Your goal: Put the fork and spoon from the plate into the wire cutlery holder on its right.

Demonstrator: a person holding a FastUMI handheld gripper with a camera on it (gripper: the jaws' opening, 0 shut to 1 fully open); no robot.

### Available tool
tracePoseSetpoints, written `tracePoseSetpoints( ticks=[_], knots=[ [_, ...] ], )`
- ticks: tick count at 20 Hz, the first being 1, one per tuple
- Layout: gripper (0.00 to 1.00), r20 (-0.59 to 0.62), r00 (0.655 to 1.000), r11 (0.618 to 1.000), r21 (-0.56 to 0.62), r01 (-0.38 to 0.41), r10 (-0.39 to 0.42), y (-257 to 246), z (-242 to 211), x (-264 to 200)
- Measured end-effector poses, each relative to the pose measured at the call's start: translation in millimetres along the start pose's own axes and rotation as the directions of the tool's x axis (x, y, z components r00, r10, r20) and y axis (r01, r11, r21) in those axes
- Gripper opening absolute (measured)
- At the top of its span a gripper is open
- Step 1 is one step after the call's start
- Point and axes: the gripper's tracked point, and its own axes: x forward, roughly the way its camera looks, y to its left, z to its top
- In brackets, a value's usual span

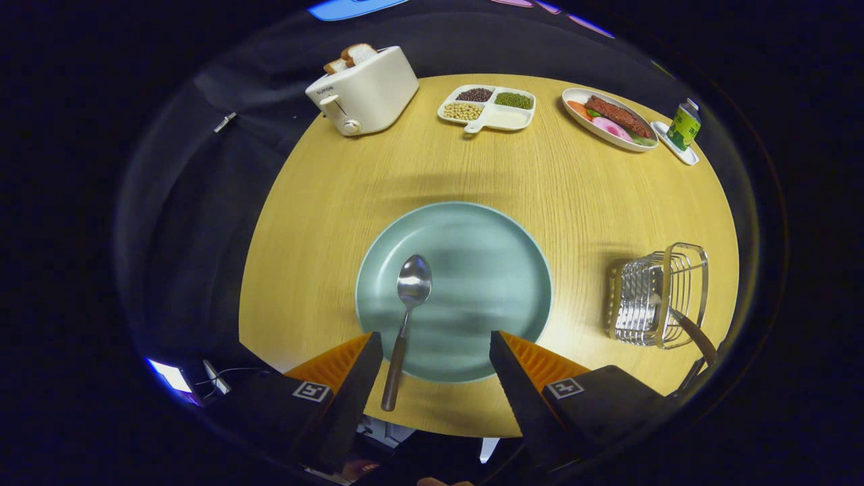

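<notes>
On the teal plate (486, 270), mid-table, lies the spoon (407, 317): bowl up on the plate's left half, brown handle running back over the near rim & off onto the wooden table (580, 196), just inside the left finger. Wire cutlery holder (658, 295) sits to the plate's right, w/ a brown-handled utensil already leaning out of it, prob. the fork, so spoon looks like the step left. To do it well: shift left so the handle sits centred btwn the fingers, come down on the handle where it overhangs the rim (a gap under it there, I'd judge), pinch across the narrow part, lift level, then carry right and drop handle-up into the holder w/o knocking it. Gripper (435, 368) is spread wide, fingers either side of the plate's near edge, holding nothing, touching nothing as far as I can tell.
</notes>
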Motion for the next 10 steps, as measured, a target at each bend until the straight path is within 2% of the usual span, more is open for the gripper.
tracePoseSetpoints(
  ticks=[10],
  knots=[
    [0.99,-0.137,0.983,0.992,-0.005,0.126,-0.125,-6.9,-23.6,50.4]
  ],
)
